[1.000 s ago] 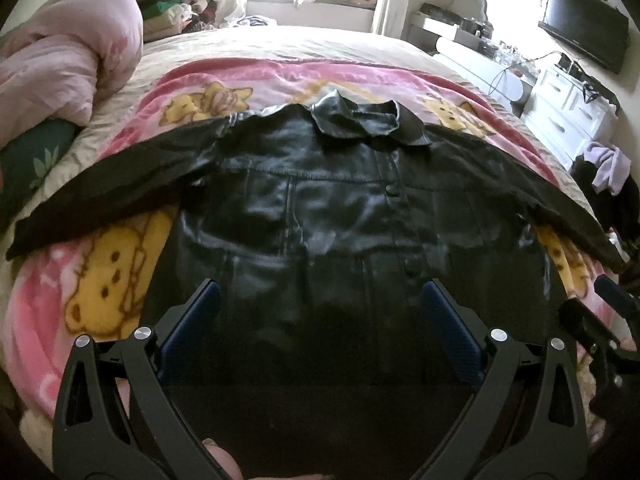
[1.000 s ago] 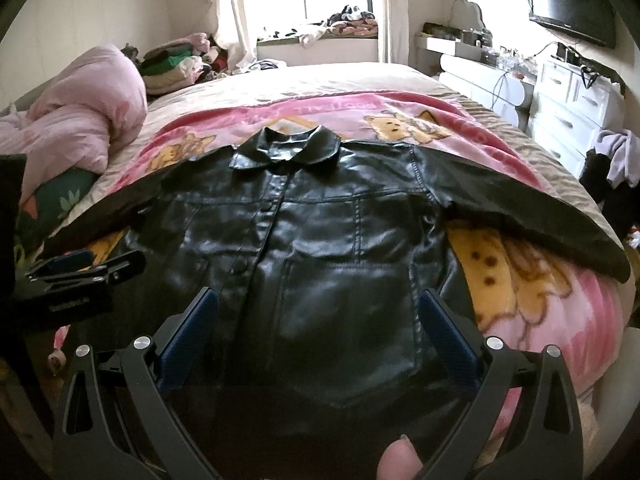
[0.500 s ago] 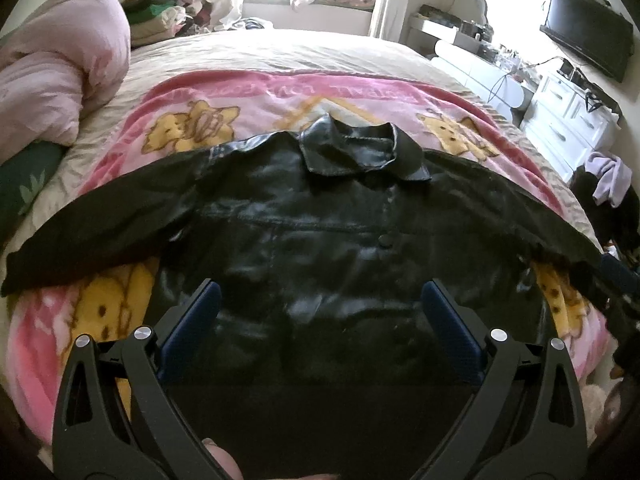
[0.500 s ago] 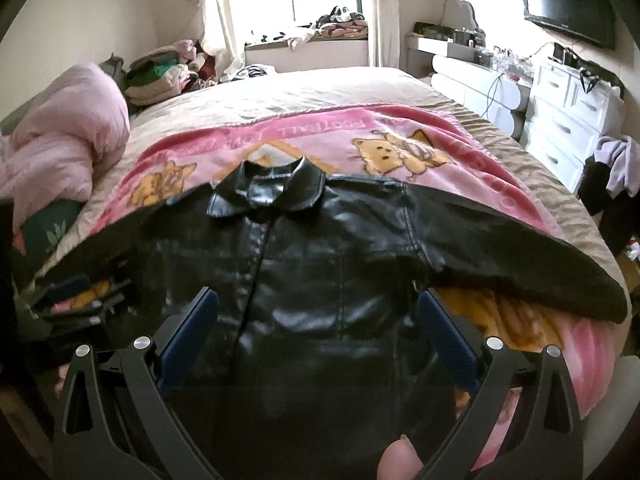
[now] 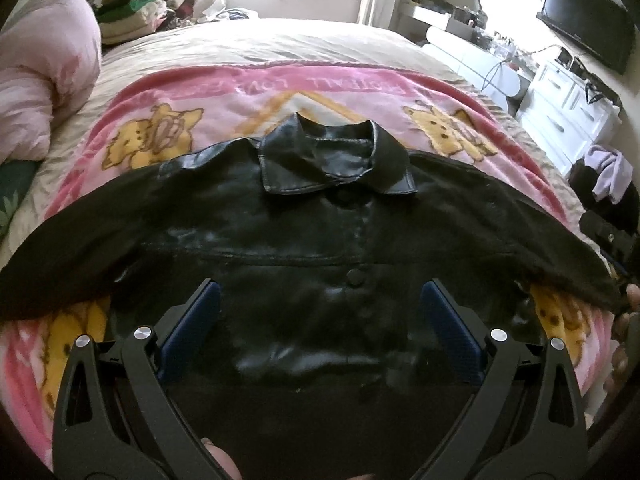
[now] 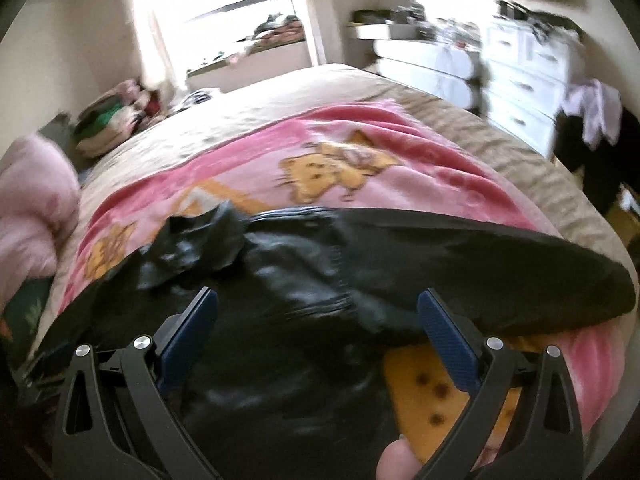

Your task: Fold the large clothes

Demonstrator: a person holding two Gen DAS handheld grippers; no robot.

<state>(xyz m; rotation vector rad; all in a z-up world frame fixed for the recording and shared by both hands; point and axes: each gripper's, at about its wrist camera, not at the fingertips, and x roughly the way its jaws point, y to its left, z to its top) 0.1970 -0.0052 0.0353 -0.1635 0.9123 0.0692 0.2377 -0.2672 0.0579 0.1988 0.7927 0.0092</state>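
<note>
Both grippers' jaws wide apart over black jacket (image 5: 320,248), hem hidden, right view blurred.

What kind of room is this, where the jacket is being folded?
Most likely a home bedroom. The black leather jacket lies on a bed covered with a pink cartoon blanket; a white chest of drawers and a wall-mounted television stand nearby.

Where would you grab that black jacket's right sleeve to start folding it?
Probably at the cuff end of the sleeve, coming in from the bed's right edge. It lies flat and stretched outward over the pink blanket, so its free tip is easiest to lift and swing across the jacket body.
</note>
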